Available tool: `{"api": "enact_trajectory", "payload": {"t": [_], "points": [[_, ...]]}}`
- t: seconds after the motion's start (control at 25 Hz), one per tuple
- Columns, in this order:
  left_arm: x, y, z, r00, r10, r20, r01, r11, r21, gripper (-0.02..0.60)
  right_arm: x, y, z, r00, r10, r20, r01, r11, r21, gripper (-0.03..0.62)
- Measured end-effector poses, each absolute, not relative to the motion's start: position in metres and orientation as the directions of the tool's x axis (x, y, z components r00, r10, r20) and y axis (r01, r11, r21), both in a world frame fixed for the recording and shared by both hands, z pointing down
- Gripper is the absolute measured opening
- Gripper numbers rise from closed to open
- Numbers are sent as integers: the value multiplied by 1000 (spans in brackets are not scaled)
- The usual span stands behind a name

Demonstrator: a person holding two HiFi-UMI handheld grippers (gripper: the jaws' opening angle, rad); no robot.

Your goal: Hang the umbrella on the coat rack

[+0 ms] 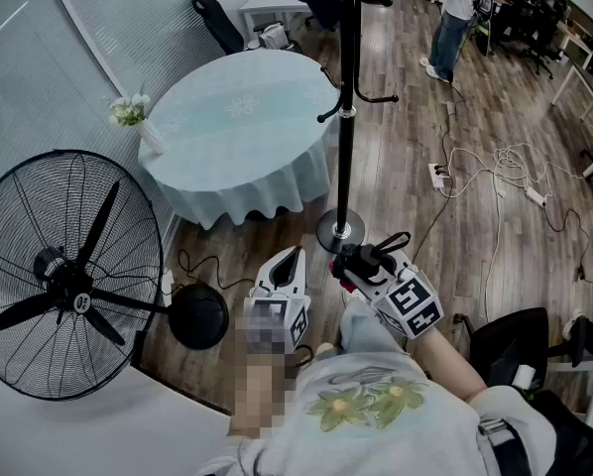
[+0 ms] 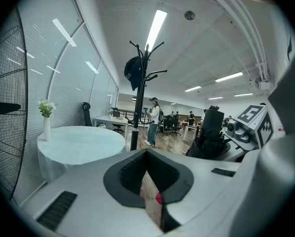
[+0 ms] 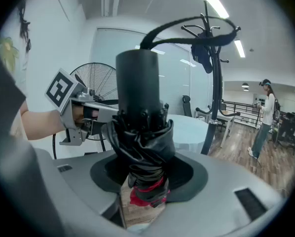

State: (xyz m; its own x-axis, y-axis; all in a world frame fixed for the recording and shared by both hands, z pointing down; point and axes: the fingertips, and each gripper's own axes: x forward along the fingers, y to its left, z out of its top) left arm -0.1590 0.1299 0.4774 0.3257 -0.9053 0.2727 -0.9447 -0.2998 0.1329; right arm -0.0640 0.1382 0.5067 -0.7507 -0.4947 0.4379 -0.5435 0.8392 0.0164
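The black folded umbrella (image 3: 143, 132) is held upright in the right tongs (image 3: 145, 179). These are clamped on its bundled canopy where a red band (image 3: 148, 194) wraps it. The black cylindrical handle (image 3: 137, 83) stands above the clamp, and a black wrist strap (image 3: 187, 23) arcs from it. The band and the clamp itself are shown only in the right gripper view.

In the head view the umbrella (image 1: 368, 258) and right tongs (image 1: 361, 264) are seen low in front of the person. They are near the round base (image 1: 340, 232) of the black metal coat rack (image 1: 347, 97), and that base is shown in no other view. The rack's top hooks are shown in the two gripper views, where a dark hanging item (image 2: 133, 73) is carried on the rack (image 2: 137, 112).

The left tongs (image 2: 147, 157) are drawn together to a narrow slit, with nothing between them. In the head view they (image 1: 295, 256) are placed just left of the right tongs, apart from the umbrella. From the left gripper view the umbrella (image 2: 210, 132) is seen at the right.

Behind the rack stands a round desk with a pale green cloth (image 1: 242, 132), on whose edge a white vase of flowers (image 1: 136, 117) is set. A black pedestal fan (image 1: 66, 271) stands at the left. A person (image 1: 453, 18) stands well apart on the wooden floor (image 1: 406, 167).
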Motion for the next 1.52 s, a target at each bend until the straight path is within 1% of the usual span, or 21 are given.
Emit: {"api": "enact_trajectory", "payload": {"t": [0.92,1.24,1.52], "points": [[-170,45,479,303,-901,311,-953,-280,115,3,-87,40,484,-807,-444,388,-474,880,21,206],[-169,10,481,314,-893,324,-950,-295,107,3,-89,3,453,-825,-447,346,-456,888,62,206],[-158,-15,484,337,-880,335,-941,-319,109,3,-84,-29,429,-847,-419,327,-414,906,88,207]]}}
